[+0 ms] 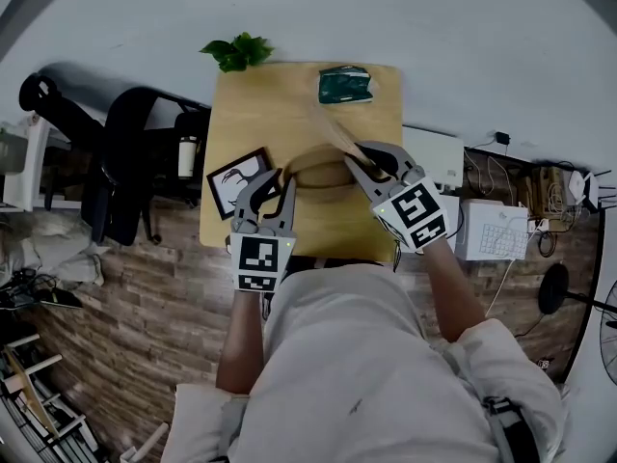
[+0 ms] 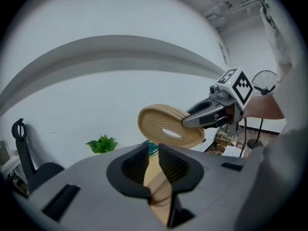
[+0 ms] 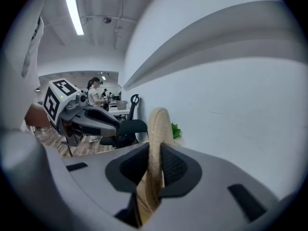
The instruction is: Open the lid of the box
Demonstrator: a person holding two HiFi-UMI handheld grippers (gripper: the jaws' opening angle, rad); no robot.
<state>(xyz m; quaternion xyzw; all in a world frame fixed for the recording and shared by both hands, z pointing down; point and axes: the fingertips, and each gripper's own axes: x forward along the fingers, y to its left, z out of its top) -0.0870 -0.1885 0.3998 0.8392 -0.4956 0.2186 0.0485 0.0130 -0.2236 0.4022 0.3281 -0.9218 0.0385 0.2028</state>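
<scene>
A round woven box [image 1: 323, 174] stands near the front of the wooden table [image 1: 251, 114]. My left gripper [image 1: 277, 183] is at the box's left side. In the left gripper view the tan box wall [image 2: 161, 191] fills the narrow gap of my left gripper [image 2: 153, 150], so it is shut on the rim. The woven lid [image 1: 333, 123] is off the box and tilted up on edge, held in my right gripper [image 1: 359, 157]. In the right gripper view the lid [image 3: 156, 129] stands upright, pinched in the right gripper [image 3: 155, 158]. From the left, the lid [image 2: 166, 125] hangs above the box.
A green packet [image 1: 344, 85] lies at the table's far edge and a leafy plant [image 1: 236, 51] at its far left corner. A framed picture [image 1: 238, 181] lies left of the box. A black chair [image 1: 135, 162] stands left of the table, white boxes [image 1: 492, 230] to its right.
</scene>
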